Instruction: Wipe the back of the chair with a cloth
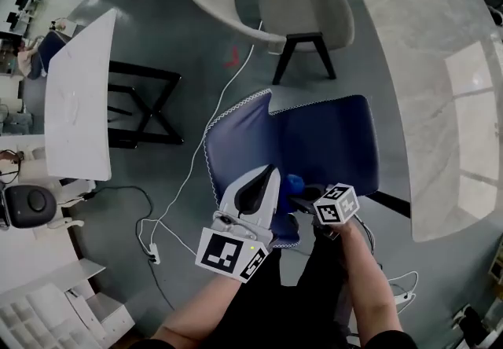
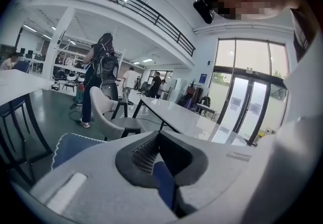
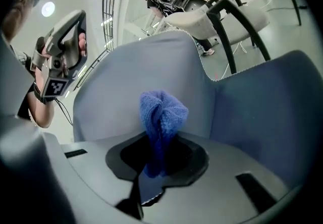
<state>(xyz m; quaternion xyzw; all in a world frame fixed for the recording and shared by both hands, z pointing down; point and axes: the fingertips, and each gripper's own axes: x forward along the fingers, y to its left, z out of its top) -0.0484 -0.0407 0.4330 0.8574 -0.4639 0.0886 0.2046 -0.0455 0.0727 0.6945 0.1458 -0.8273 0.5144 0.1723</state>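
The blue chair (image 1: 314,143) stands in the middle of the head view, its backrest (image 3: 141,71) filling the right gripper view close ahead. A crumpled blue cloth (image 3: 161,117) sticks up from my right gripper (image 3: 159,142), which is shut on it; from above the cloth (image 1: 295,182) sits at the chair's near edge. My left gripper (image 1: 255,190) hovers over the chair's near left edge, and its marker cube also shows in the right gripper view (image 3: 55,87). Its jaws look shut, with a blue strip low in the recess (image 2: 164,182) that I cannot identify. A corner of the chair (image 2: 75,147) shows at lower left.
A beige armchair (image 1: 299,1) stands beyond the blue chair. A white table (image 1: 78,96) is at left and a long pale table (image 1: 424,64) at right. A white cable (image 1: 189,182) runs over the floor to a power strip (image 1: 155,253). A person (image 2: 98,76) stands far off.
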